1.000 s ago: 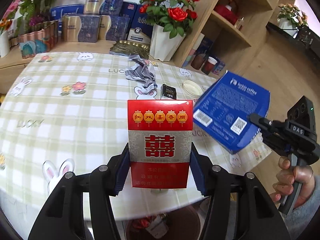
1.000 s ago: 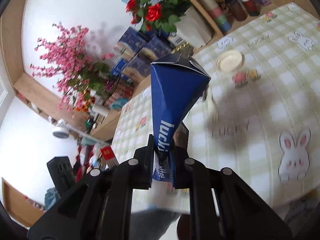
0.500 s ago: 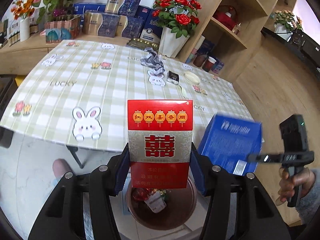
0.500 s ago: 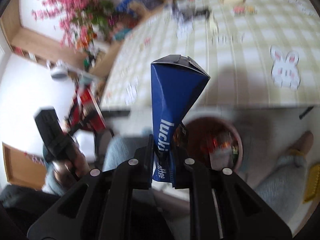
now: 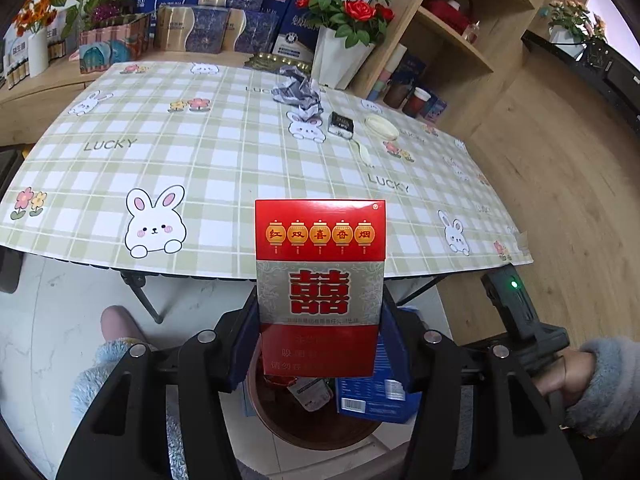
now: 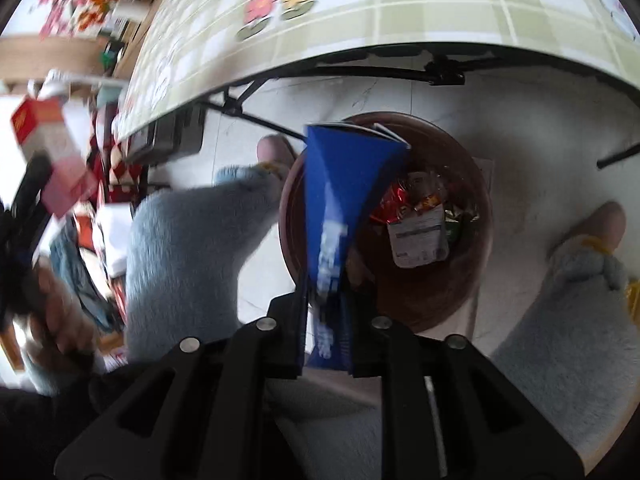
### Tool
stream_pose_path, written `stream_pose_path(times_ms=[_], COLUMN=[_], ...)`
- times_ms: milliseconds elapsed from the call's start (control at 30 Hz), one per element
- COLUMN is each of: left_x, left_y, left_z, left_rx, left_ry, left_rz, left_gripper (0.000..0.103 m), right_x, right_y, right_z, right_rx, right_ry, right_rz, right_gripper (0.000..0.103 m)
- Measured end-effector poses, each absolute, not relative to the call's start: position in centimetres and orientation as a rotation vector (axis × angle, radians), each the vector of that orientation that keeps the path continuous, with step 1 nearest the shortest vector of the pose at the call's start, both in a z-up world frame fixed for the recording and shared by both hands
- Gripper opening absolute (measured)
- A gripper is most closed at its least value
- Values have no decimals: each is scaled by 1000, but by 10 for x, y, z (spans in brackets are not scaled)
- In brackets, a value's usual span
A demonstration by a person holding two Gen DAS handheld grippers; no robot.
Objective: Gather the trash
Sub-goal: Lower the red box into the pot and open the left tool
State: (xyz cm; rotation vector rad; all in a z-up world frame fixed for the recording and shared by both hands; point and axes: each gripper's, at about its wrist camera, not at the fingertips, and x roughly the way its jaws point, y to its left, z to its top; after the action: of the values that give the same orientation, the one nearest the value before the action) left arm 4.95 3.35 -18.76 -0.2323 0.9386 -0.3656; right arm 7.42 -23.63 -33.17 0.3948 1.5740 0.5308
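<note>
**Blue box over the bin, red pack waiting**

Red and silver in the left wrist view: pack (image 5: 320, 288) pinched upright by the left gripper (image 5: 320, 344), held off the table (image 5: 240, 168) edge with the brown bin (image 5: 280, 412) below. Blue box (image 5: 376, 396) already low at the bin's right side. Best kept level and out of the way until the box drops. Left on the table: crumpled foil (image 5: 298, 90), a small dark packet (image 5: 341, 124), a pale lid (image 5: 380, 126).

Blue again in the right wrist view, blurred: box (image 6: 340, 216) clamped by its narrow end in the right gripper (image 6: 325, 320), far end leaning over the bin (image 6: 460, 292) rim, wrappers (image 6: 420, 220) inside. Better centred over the opening before parting the jaws, since the box looks long enough to catch the rim and tip onto the floor. Worth keeping clear of the slippered foot (image 6: 192, 240) beside the bin
</note>
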Motion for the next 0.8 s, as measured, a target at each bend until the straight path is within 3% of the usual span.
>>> stream_pose_path(times_ms=[33, 67, 200, 267, 300, 500, 800], left_x=[50, 51, 52, 52, 53, 55, 58], left_y=[33, 32, 27, 22, 20, 4, -21], left_z=[-189, -190, -197, -201, -202, -217, -229], left_rx=[-230, -227, -213, -199, -194, -141, -83], left_ry=[942, 946, 965, 973, 977, 1029, 1076], left_rz=[-366, -367, -375, -380, -383, -407, -460], left_gripper=[54, 54, 54, 54, 54, 54, 54], right_x=[77, 78, 80, 78, 78, 61, 59], right_y=[-237, -238, -240, -246, -250, -276, -308], right_z=[-331, -329, -300, -279, -270, -220, -204], right_rx=[417, 437, 356, 343, 349, 396, 438], right_ry=[1559, 1540, 1405, 1291, 1241, 944, 829], right_rz=[517, 519, 484, 461, 448, 341, 293], right_gripper=[48, 61, 65, 91, 96, 97, 98])
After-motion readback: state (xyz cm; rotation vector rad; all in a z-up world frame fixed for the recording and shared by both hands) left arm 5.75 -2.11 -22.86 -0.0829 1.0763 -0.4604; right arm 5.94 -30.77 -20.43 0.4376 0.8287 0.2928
